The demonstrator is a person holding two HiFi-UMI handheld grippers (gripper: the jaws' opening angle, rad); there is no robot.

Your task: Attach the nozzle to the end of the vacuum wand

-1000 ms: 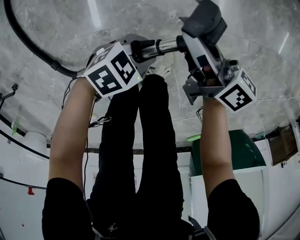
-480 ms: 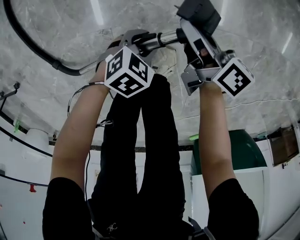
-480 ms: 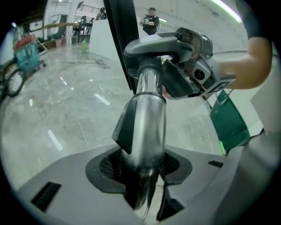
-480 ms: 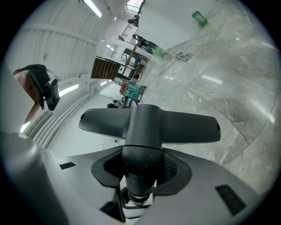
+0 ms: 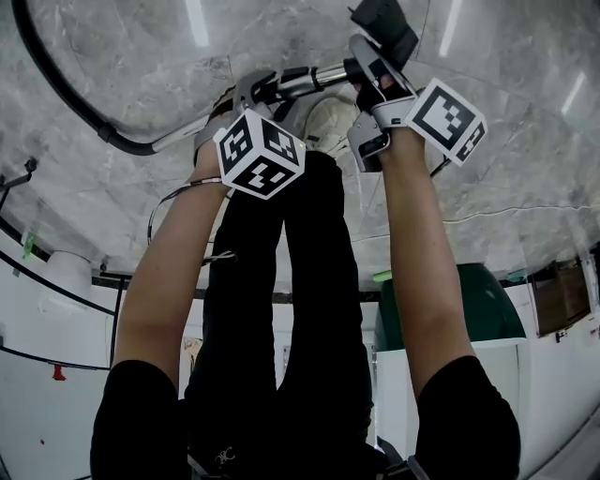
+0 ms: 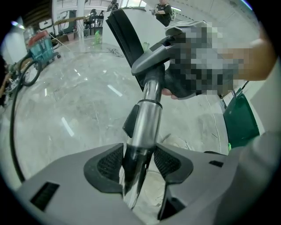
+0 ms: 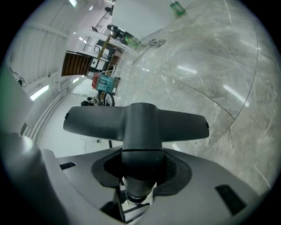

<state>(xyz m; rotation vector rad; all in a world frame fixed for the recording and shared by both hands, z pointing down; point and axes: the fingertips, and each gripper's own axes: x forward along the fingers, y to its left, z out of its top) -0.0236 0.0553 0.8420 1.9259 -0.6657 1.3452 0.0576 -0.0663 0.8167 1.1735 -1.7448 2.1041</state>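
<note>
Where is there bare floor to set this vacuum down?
Bare marble floor lies between the black hose and the legs, and right of the right arm, beyond the green bin. It's crowded around the wand and nozzle.

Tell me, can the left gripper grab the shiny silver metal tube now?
Probably yes. The shiny silver metal tube sits between the opening jaws of the left gripper, with nothing else in the gap. The right gripper grips the dark grey T-shaped nozzle farther along, clear of it.

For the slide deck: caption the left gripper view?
Left gripper opening its jaws around the vacuum wand, whose far end meets the nozzle.
</note>
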